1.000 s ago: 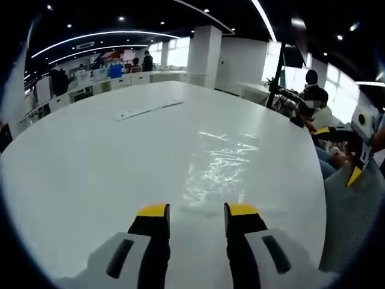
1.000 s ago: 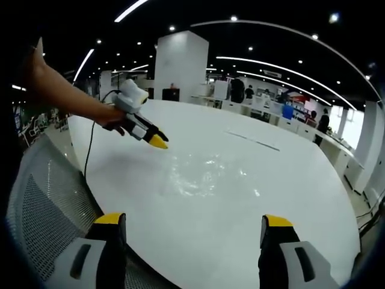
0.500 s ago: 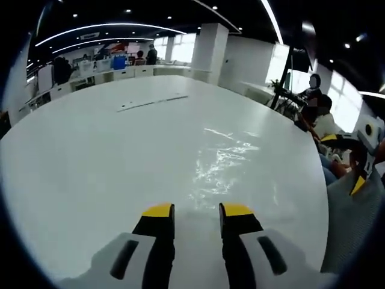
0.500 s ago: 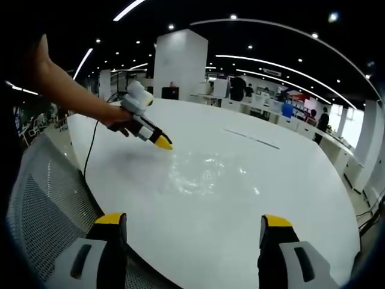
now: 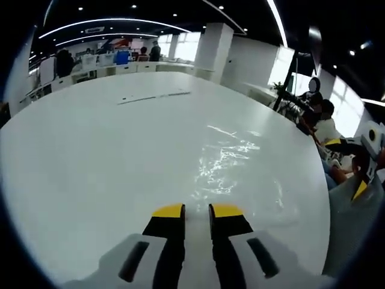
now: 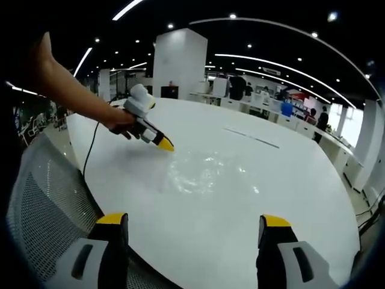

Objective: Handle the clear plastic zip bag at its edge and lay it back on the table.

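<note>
Narrower now than a second ago, the left claw (image 5: 196, 210) jaws stand nearly clenched at the near edge of the zip bag (image 5: 231, 165), which lies flat on the white desk (image 5: 90, 156). Right claw (image 6: 195, 221) hangs released, well apart from the bag.

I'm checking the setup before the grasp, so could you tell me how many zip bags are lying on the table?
1. The clear plastic zip bag lies flat on the white table, just ahead of the left hand-held gripper. No other bag is evident, though clear plastic is hard to spot.
</note>
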A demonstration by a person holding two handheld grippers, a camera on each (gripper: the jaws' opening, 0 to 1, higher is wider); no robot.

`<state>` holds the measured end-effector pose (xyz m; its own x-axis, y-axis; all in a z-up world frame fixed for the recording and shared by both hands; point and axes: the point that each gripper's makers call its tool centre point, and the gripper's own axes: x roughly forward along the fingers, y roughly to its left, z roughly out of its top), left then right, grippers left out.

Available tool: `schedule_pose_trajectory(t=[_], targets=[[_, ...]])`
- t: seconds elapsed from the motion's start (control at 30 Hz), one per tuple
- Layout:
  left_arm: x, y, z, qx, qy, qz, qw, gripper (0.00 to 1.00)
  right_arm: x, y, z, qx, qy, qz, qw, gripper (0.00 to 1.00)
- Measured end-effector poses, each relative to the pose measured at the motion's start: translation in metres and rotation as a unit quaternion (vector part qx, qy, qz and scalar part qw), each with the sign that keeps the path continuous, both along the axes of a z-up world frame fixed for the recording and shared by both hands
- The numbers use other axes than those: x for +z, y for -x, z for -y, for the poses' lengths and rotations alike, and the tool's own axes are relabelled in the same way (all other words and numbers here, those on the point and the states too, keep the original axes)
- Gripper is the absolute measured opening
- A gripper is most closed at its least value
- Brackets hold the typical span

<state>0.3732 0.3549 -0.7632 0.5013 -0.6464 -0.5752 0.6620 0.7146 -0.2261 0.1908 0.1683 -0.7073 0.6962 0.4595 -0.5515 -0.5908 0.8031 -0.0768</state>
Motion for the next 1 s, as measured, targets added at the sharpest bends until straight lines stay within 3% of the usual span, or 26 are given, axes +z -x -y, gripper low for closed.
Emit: schedule_pose_trajectory(t=[0.23,0.73,1.0], targets=[[-0.005,-0.002,0.0,-0.018,-0.03,0.027,0.999,0.0,0.0,-0.001,0.0,0.0,0.002,0.0,1.0,0.88],[-0.01,-0.001,-0.004,-0.033,-0.046,0.039,0.9976,0.0,-0.001,-0.001,0.001,0.0,0.005,0.002,1.0,0.88],[0.004,-0.002,-0.004,-0.059,-0.064,0.065,0.9941,0.0,0.0,0.0,0.0,0.002,0.006,0.001,1.0,0.88]])
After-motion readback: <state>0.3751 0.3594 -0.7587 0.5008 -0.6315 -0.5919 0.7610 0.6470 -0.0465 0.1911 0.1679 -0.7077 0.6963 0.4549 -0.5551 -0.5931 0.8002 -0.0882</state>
